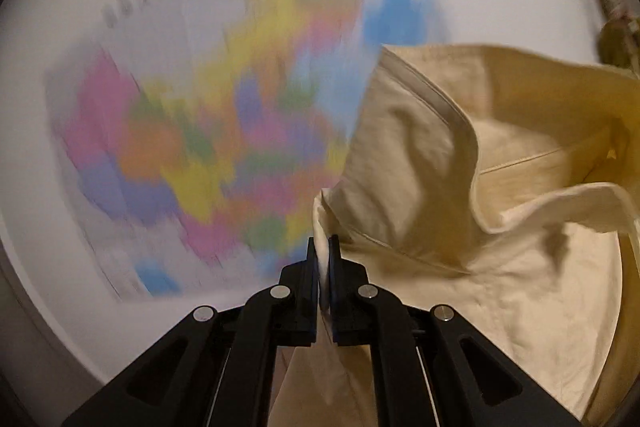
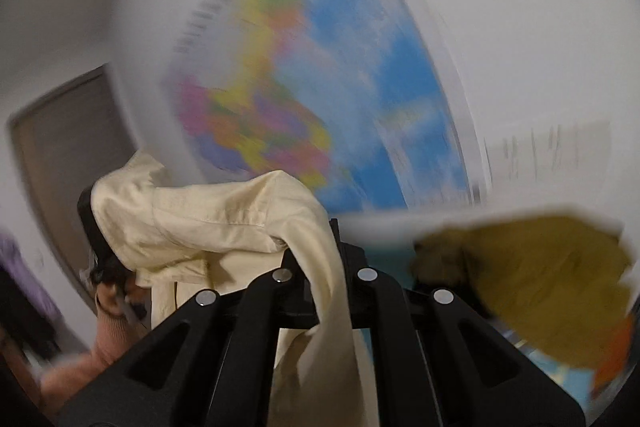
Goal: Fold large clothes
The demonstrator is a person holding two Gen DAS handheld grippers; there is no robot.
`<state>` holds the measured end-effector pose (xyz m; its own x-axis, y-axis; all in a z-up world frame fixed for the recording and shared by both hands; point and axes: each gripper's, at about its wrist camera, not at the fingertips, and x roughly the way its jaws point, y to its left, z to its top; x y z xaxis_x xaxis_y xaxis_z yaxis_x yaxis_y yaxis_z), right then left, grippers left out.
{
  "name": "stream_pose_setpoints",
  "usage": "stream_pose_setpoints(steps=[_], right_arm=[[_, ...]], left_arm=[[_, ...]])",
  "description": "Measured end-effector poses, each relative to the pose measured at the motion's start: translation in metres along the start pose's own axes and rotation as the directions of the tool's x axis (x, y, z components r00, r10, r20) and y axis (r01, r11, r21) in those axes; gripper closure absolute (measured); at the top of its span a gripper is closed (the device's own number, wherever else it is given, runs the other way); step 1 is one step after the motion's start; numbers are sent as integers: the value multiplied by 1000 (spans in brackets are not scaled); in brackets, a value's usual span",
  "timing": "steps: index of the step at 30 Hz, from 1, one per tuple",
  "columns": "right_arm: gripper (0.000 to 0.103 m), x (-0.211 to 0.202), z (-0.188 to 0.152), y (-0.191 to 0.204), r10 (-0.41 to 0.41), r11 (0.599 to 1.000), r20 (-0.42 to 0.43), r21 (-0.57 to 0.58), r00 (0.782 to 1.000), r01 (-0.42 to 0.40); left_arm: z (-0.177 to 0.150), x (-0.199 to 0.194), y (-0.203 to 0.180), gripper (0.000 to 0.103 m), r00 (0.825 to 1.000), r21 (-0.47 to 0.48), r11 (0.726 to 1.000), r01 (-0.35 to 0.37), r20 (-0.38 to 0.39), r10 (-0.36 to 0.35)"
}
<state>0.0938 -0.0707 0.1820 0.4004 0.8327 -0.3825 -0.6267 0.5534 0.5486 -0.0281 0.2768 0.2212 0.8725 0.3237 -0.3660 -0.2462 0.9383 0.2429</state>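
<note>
The left gripper (image 1: 323, 247) is closed tight on an edge of the cream garment (image 1: 460, 187), which billows off to the right of its fingers, a seamed hem curling across the middle of the cloth. The right gripper (image 2: 320, 227) is likewise clamped on the same cream garment (image 2: 224, 223); the fabric drapes over its fingertips and hides them, and a strip hangs down between the arms. Behind both, a colourful wall map (image 1: 208, 131) is smeared by motion blur (no lettering can be read). In the right wrist view a mustard-yellow cloth (image 2: 540, 279) lies blurred at lower right, a grey door (image 2: 68, 147) stands at left, and a person's hand (image 2: 116, 303) shows beneath the garment.
</note>
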Motion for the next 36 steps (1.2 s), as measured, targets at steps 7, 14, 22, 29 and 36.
stream_pose_setpoints(steps=[7,14,22,29,36], right_arm=[[99,143,-52,-127,-176,971,-264,110,948,211],[46,150,-57,-145,-374,925,-271,-35,887,379],[8,57,-93,-32,-333,930,-233,-239,914,278],[6,51,-208,30,-367,912,-439,-343,820,225],[92,45,-222,5,-338,937,-456,-247,823,248]], left_arm=[[-92,234,-13,100,897,-53,997,51,-437,-70],[-116,266,-6,74,854,-46,987,153,-496,-156],[-141,110,-41,26,861,17,924,383,-368,-350],[-189,32,-82,17,807,63,870,490,-410,-425],[-241,13,-109,46,800,188,878,441,-526,-289]])
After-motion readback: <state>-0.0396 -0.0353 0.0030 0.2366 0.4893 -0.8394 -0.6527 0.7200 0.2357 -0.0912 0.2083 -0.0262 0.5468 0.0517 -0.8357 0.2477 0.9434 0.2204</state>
